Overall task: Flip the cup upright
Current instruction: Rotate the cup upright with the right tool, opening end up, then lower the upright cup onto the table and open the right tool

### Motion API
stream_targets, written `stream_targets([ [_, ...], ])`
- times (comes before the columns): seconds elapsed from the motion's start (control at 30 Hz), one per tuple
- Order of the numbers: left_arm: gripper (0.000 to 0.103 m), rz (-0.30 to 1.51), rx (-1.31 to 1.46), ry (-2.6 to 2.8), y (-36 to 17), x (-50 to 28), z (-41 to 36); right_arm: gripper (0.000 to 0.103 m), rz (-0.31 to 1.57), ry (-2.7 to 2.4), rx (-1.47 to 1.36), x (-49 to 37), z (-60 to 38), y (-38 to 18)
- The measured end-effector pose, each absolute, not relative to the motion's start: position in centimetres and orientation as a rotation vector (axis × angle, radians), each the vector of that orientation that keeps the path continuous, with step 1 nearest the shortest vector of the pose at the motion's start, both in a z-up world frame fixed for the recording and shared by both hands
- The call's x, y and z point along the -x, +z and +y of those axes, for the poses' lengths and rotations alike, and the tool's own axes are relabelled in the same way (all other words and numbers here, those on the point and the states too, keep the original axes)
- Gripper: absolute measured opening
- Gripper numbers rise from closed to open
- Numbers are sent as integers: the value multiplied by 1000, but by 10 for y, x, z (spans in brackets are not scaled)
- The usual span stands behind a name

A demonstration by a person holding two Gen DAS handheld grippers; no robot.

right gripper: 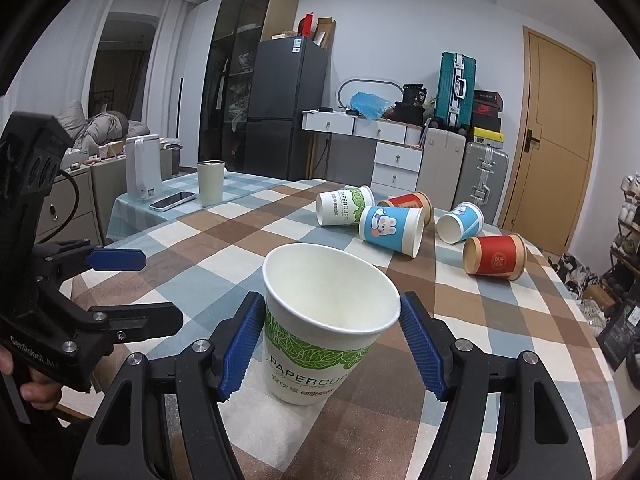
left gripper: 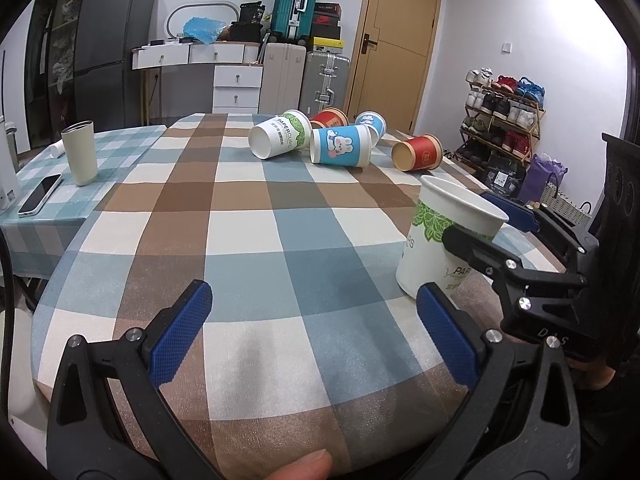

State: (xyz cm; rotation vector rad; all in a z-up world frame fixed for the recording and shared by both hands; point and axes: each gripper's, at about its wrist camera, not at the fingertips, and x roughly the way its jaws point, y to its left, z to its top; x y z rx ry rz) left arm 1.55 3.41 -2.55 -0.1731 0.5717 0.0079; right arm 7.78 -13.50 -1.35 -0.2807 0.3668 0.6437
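One white cup (right gripper: pixel 326 332) stands between the open right hand-held gripper (right gripper: pixel 328 344), left hand-held gripper (left gripper: pixel 316 336) open too; a nudging pad could topple it.

White cup (right gripper: pixel 328 332) with green leaf print; brown-blue-white checked tablecloth (left gripper: pixel 256 232).

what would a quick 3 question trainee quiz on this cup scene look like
1. True or false: the white and green cup between the right gripper's jaws stands mouth up on the checked tablecloth.
2. How many paper cups lie on their sides at the far end?
3. The left gripper is: A) shut on a cup B) open and empty C) out of view.

Key:
1. True.
2. Five: a white and green one, two blue, two red.
3. B.
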Motion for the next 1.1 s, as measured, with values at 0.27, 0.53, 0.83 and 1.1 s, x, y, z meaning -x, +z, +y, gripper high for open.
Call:
stream_targets([
  [0.27, 102, 572, 173, 8, -25, -16, 34, 72, 365, 665, 295, -74, -135, -14],
  [0.53, 102, 570, 174, 6, -25, -16, 33, 89, 353, 693, 250, -74, -146, -9],
  [0.83, 102, 559, 159, 10, -23, -14, 29, 103, 324, 712, 184, -70, -169, -2],
  [1.1, 102, 508, 108, 11, -19, -9, 19, 103, 292, 759, 129, -61, -189, -2],
])
